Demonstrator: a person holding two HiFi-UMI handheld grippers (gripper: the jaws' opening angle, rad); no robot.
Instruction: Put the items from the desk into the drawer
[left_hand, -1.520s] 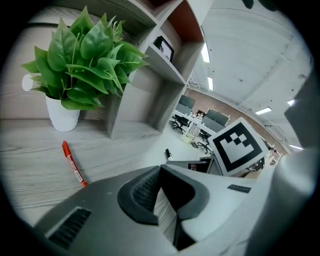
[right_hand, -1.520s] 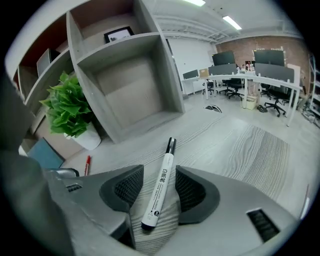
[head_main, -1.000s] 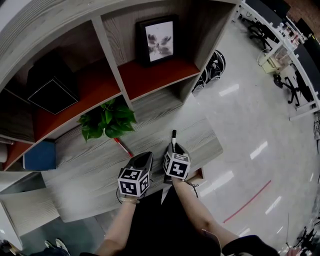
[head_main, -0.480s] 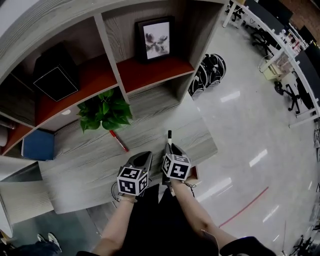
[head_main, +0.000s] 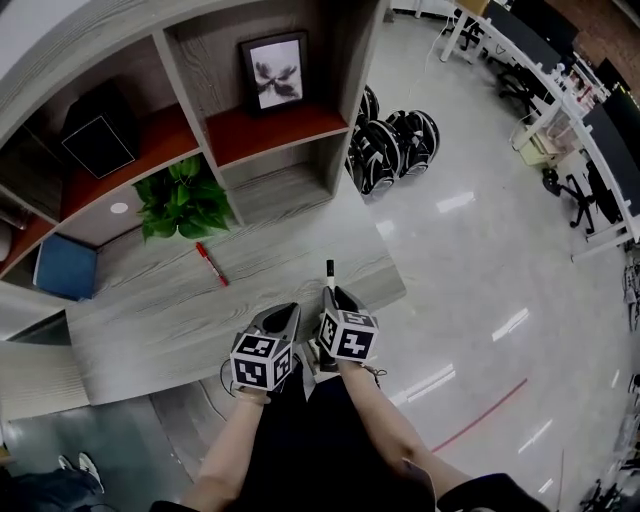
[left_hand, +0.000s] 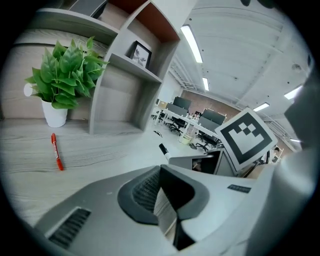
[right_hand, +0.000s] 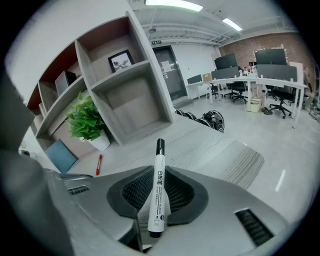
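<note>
My right gripper (head_main: 332, 295) is shut on a white marker (right_hand: 157, 195) with a black cap (head_main: 329, 268). The marker stands up between the pads and points forward over the grey wooden desk (head_main: 150, 310). My left gripper (head_main: 290, 312) hangs beside it on the left, its jaws (left_hand: 161, 170) shut and empty. A red pen (head_main: 210, 263) lies on the desk in front of the plant, also visible in the left gripper view (left_hand: 56, 151) and the right gripper view (right_hand: 98, 164). No drawer shows clearly in any view.
A potted green plant (head_main: 180, 197) stands at the back of the desk under the shelves. A blue box (head_main: 65, 268) sits at the left and a framed picture (head_main: 272, 75) in a shelf bay. Wheeled boards (head_main: 390, 140) lean beyond the desk's right end.
Both grippers have drawn back from the shelves and away from the red pen, towards the desk's near right edge. The marker stays held in the right gripper.
</note>
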